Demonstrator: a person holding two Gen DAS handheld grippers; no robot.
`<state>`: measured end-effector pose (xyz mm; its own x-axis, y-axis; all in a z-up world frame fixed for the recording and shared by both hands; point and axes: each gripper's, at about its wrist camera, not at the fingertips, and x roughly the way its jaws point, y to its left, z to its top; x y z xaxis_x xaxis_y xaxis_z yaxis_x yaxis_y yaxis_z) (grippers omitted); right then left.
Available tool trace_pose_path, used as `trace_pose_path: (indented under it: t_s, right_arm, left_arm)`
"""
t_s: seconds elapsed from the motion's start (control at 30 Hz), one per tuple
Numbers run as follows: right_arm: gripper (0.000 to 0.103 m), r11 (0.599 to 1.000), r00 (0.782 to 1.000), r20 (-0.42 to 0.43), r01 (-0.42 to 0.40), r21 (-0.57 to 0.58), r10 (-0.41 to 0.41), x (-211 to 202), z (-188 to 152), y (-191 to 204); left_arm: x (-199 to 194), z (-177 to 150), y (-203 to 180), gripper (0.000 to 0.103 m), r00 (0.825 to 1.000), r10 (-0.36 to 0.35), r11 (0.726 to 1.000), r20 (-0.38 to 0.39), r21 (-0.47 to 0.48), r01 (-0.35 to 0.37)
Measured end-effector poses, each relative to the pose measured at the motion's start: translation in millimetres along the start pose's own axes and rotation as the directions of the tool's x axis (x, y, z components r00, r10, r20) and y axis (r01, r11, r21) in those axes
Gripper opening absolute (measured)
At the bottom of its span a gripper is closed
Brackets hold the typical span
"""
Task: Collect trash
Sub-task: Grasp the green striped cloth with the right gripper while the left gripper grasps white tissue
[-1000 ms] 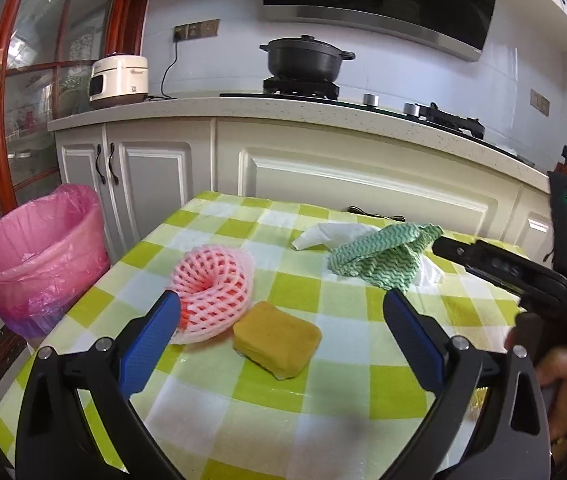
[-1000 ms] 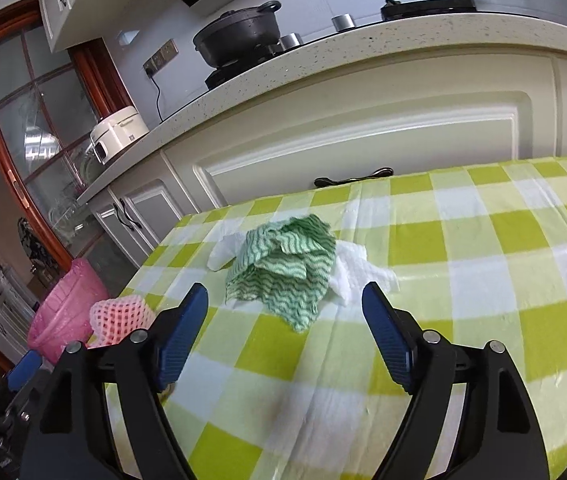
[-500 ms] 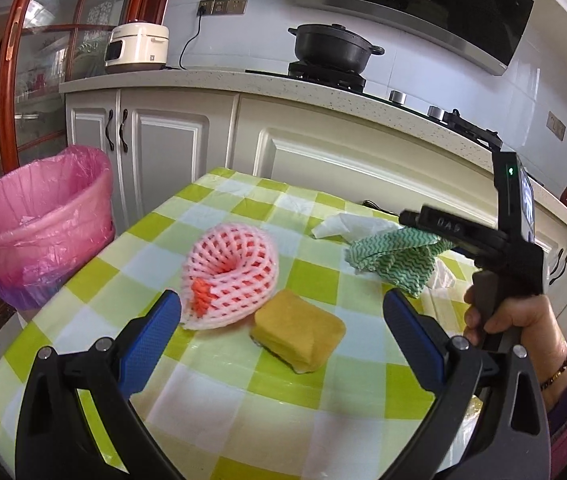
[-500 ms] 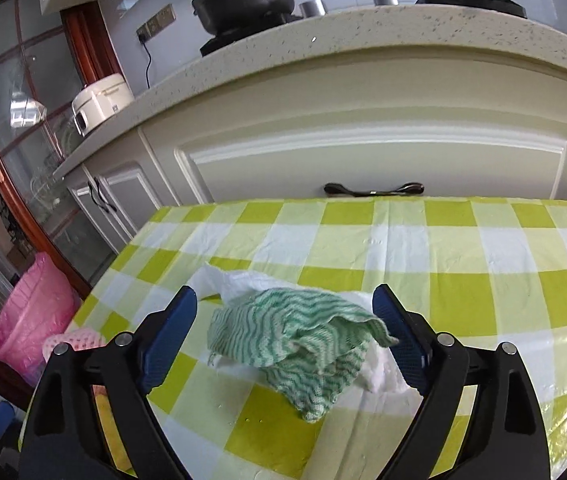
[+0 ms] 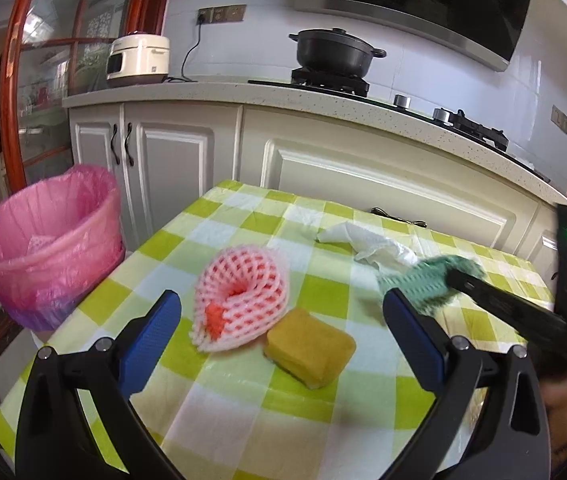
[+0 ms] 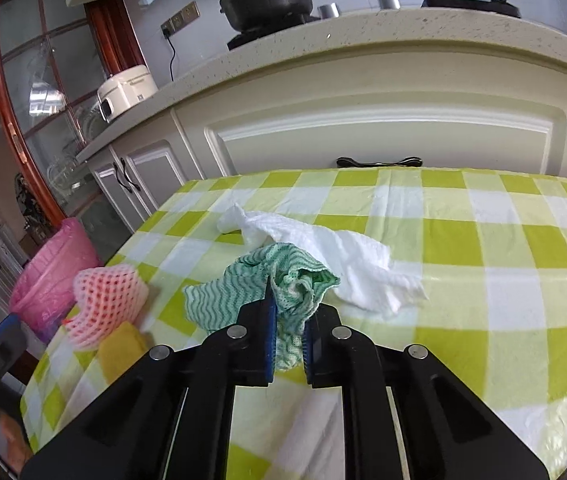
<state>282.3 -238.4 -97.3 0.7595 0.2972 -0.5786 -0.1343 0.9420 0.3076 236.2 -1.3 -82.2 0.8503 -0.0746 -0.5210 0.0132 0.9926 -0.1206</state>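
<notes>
Checked table (image 6: pixel 483 240) | right tongs (image 6: pixel 288 320) clamp green cloth (image 6: pixel 283 280), bunched upright | left tongs (image 5: pixel 279 316) wide open, empty

L tool (image 5: pixel 281 324) open over foam net (image 5: pixel 239 306) & sponge (image 5: pixel 310 347).

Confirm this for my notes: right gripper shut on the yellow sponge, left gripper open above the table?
Not quite. In the right wrist view the right gripper is shut on the green cloth, not the yellow sponge. The left gripper is open above the table.
</notes>
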Motion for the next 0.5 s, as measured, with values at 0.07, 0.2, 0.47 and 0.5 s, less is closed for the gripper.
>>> trace_pose_path:
  t_s: [0.07,0.2,0.47,0.5]
  right_arm:
    - [0.013,1.0,1.0,0.023,-0.001,0.029,0.001,-18,-3,-9]
    - [0.013,0.997,0.997,0.064,0.048,0.061,-0.052,-47,-8,-31]
    - [0.013,0.979,0.983,0.137,0.096,0.18,-0.121,-71,1,-84]
    - [0.013,0.977,0.981,0.145,0.099,0.189,-0.128,-72,4,-90]
  left_arm:
    - [6,8,-8,0.098,1.0,-0.006,1.0,0.004,0.015,0.006]
    - [24,20,-34,0.098,0.999,-0.039,0.999,-0.003,0.031,0.039]
    - [84,35,-103,0.098,0.998,-0.048,0.997,-0.041,0.055,0.051]
    - [92,36,-109,0.098,0.998,-0.044,0.998,-0.046,0.053,0.047]
